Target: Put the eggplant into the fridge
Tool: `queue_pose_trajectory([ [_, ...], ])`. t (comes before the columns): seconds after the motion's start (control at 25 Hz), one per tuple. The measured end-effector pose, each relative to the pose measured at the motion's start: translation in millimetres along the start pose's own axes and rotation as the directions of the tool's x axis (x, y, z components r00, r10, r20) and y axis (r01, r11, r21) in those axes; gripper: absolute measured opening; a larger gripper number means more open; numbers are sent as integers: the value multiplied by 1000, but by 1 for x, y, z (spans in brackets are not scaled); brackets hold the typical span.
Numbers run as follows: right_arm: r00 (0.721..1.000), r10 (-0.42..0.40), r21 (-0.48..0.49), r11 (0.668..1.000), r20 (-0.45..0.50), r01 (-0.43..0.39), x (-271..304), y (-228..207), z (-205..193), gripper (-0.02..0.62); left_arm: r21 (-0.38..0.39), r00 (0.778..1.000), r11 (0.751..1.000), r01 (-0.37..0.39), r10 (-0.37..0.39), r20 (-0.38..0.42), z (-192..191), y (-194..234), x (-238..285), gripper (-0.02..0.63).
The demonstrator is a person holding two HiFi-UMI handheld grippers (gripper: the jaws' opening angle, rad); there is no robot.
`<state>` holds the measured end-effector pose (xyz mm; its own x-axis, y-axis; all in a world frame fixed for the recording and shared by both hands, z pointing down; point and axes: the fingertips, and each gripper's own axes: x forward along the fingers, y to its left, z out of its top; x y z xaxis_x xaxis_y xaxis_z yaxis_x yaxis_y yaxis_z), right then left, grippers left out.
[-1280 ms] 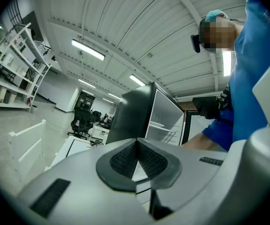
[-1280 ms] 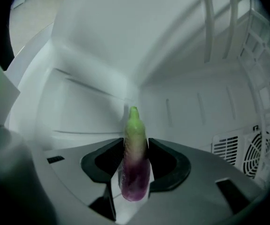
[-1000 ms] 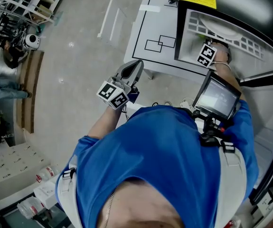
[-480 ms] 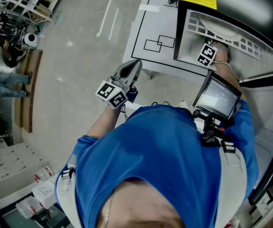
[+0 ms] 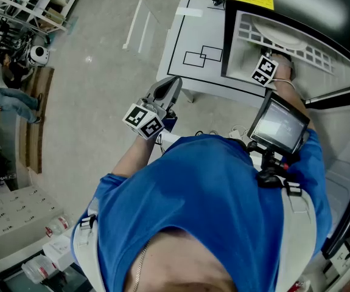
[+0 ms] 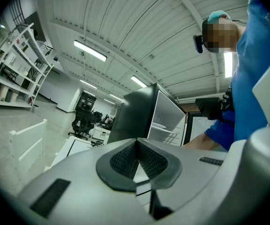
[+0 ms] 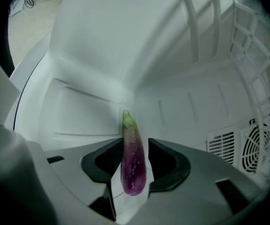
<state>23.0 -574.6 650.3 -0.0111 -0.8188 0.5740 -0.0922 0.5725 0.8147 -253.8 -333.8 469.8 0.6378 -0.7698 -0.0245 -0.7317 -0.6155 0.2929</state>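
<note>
Eggplant (image 7: 133, 168) in R tongs (image 7: 134, 159); head-view hidden

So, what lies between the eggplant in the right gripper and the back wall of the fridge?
Nothing. In the right gripper view, the stretch from the eggplant to the fridge wall is bare white interior.
</note>
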Motion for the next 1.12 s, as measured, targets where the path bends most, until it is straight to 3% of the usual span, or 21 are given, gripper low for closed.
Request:
queue_pose_trajectory([
  [0.36,999,-29,72,997,14,28,-3,-4,-6,163,11,1000,1000,21,-21,20,-4,5,13,9],
  [0.6,995,-98,120,988,20,95,-59,-12,-6,5,7,998,998,56,-56,37,9,-20,-9,9],
  [1.12,985,-170,212,963,-4,167,-142,8,-15,3,-2,992,992,123,-123,37,7,-56,-35,9],
])
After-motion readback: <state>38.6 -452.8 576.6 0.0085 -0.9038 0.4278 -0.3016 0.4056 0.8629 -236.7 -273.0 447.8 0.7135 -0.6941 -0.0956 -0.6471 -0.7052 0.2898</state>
